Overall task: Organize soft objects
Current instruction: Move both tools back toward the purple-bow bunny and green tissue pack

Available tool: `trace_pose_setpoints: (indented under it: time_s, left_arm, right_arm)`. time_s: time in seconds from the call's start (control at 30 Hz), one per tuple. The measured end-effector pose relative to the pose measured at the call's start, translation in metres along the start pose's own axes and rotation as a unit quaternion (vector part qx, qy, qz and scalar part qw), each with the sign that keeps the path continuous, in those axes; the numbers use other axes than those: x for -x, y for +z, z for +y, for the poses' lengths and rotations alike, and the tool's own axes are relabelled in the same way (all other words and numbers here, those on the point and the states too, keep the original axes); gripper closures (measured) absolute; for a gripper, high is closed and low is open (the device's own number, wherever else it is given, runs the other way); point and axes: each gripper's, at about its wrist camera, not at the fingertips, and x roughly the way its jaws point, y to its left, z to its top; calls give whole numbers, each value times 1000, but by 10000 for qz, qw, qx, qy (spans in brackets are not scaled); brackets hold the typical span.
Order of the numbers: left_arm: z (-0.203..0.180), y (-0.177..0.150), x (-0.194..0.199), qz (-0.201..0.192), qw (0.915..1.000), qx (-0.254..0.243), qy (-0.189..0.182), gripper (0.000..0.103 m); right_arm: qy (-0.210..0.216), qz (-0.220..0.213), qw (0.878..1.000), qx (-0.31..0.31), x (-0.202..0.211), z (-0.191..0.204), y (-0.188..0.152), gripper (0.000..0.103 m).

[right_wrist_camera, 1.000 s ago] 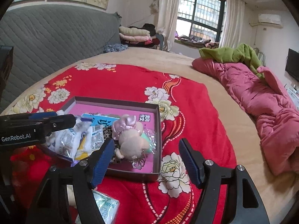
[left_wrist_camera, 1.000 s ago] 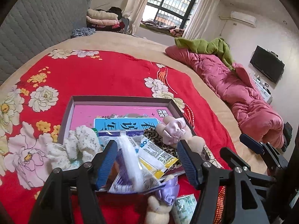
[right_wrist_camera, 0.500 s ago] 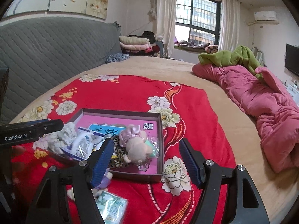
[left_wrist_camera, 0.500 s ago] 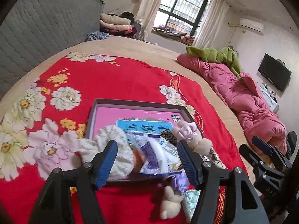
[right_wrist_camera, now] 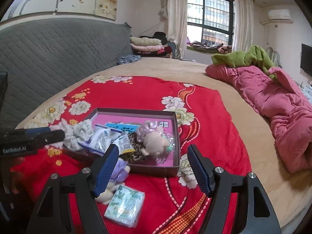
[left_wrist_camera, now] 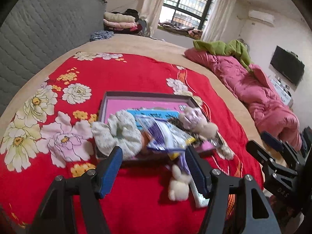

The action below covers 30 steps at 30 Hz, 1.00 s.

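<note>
A shallow box (left_wrist_camera: 144, 94) with a pink inside lies on the red flowered blanket. In it are a white floral cloth (left_wrist_camera: 120, 134), some plastic packets (left_wrist_camera: 165, 134) and a plush doll with a pink bow (left_wrist_camera: 195, 120). A small plush in a purple dress (left_wrist_camera: 179, 183) and a green-white tissue pack (right_wrist_camera: 125, 204) lie on the blanket just in front of the box. My left gripper (left_wrist_camera: 154, 165) hangs open over the box's near edge, holding nothing. My right gripper (right_wrist_camera: 154, 167) is open too, above the near rim of the box (right_wrist_camera: 136, 111), with the purple plush (right_wrist_camera: 119, 171) by its left finger.
The red blanket (right_wrist_camera: 148, 93) covers a tan bed. A pink quilt (right_wrist_camera: 273, 101) with a green cloth on it lies along the right side. A grey padded headboard (right_wrist_camera: 48, 54) stands at the left, and folded clothes are stacked far back near the window.
Both grippers have drawn back from the box and risen a little. The box now looks smaller, and the purple plush and tissue pack show fully in front of it.
</note>
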Motion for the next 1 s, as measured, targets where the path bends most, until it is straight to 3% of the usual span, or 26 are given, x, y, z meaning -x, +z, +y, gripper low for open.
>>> trace_pose_setpoints:
  time_s: [0.5, 1.0]
  left_arm:
    - [-33, -30, 18, 240, 9989, -403, 85, 37]
    - [-27, -50, -1, 646, 9971, -375, 160, 37]
  right_arm:
    - [311, 338, 9989, 40, 20, 24, -34, 29]
    - [421, 789, 9960, -30, 9, 34, -63, 29]
